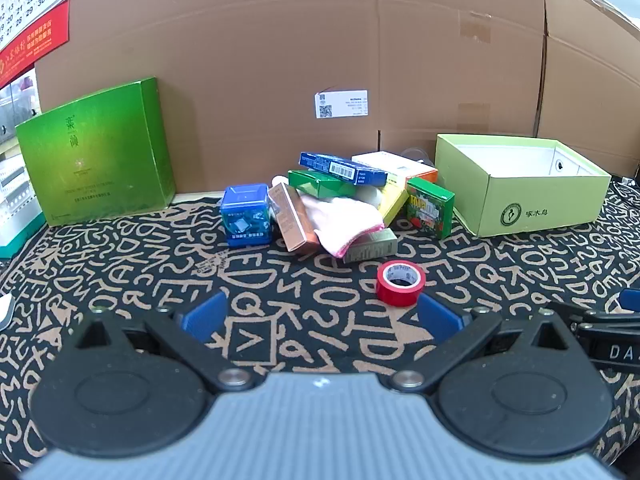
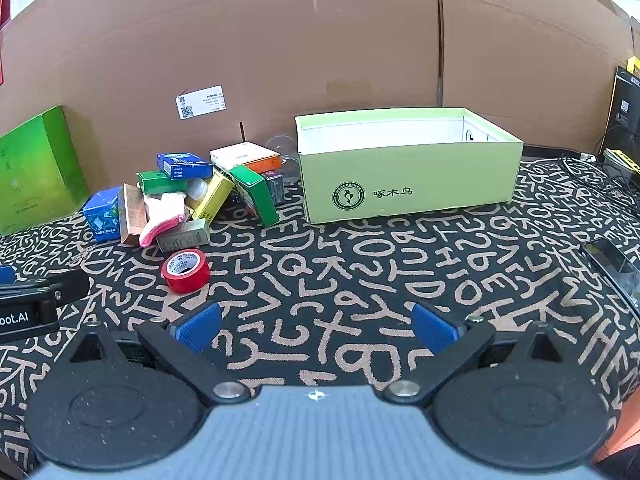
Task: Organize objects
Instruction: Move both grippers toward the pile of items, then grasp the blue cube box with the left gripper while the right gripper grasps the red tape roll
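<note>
Red tape roll [image 1: 399, 282] (label inside) — upright, apart from boxes.

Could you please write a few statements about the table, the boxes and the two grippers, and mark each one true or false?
1. The light green open box has nothing visible inside it. True.
2. The red tape roll lies inside that box. False: it lies on the patterned cloth, in front of the pile.
3. The left gripper is shut on the tape. False: it is open and holds nothing.
4. The right gripper is open and holds nothing. True.
5. The pink cloth lies in the pile of small boxes. True.
</note>
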